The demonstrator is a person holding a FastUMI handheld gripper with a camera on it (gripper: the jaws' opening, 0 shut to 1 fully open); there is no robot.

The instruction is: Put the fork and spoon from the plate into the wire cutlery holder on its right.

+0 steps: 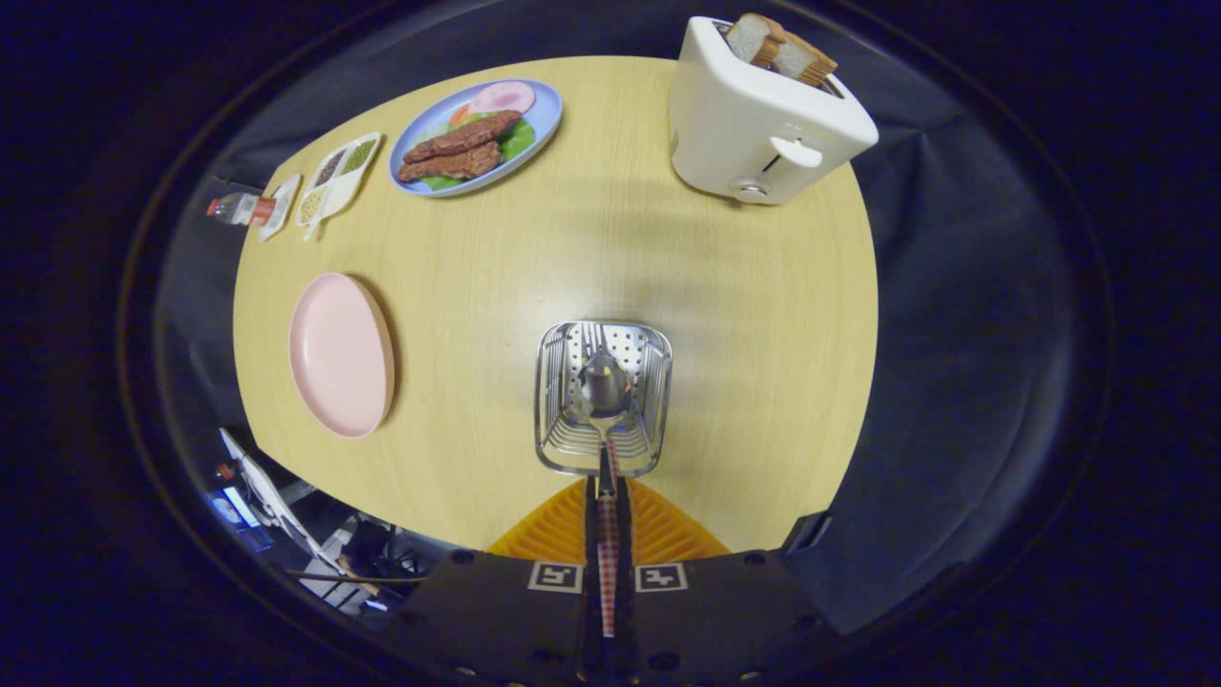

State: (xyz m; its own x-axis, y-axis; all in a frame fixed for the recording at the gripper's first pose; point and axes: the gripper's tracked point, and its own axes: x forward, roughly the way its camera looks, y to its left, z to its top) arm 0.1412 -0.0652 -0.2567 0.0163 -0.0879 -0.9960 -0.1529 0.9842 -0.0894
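I look straight down on a wooden table (725, 315). My gripper (607, 496) is shut on a spoon's red-checked handle (608, 563), its orange fingers (548, 530) pressed on either side. The spoon's metal bowl (605, 389) hangs just ahead of the fingers, inside the mouth of the wire cutlery holder (551, 382). Fork tines (593, 336) show at the holder's far side, against its perforated wall. To the holder's left lies the pink plate (341, 355), bare of cutlery.
A white toaster (754, 119) with bread slices stands beyond the holder to the right. A blue plate (548, 119) of meat and greens sits at the far side, with a small divided dish (339, 176) and a bottle (234, 208) to its left.
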